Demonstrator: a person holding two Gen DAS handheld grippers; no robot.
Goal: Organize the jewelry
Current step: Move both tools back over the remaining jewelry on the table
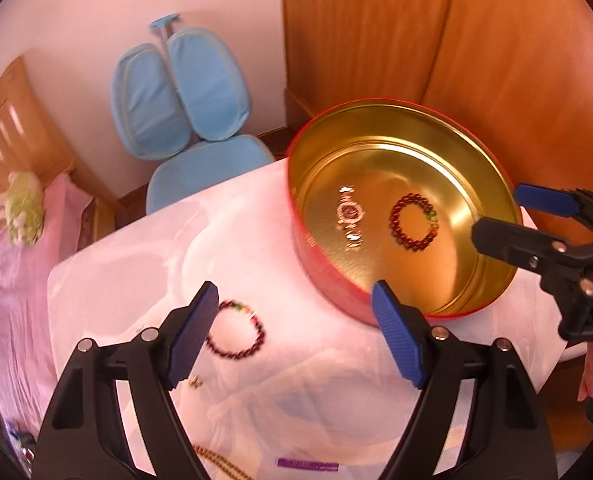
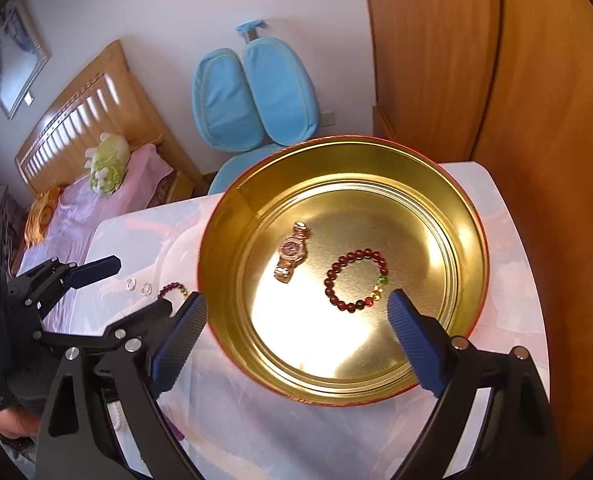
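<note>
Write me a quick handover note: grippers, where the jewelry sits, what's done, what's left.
Left gripper: open, empty, above the white-covered table.
Right gripper: open, empty, over the round gold-lined red tin.
Done: rose-gold wristwatch and one dark red bead bracelet lie in the tin.
Left: second dark red bead bracelet, two small clear rings and a gold bead strand on the table.

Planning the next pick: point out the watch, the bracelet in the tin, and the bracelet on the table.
watch (image 2: 291,253): right wrist view, dial.
bracelet in the tin (image 2: 330,276): right wrist view, left beads.
bracelet on the table (image 1: 256,342): left wrist view, right beads.
</note>
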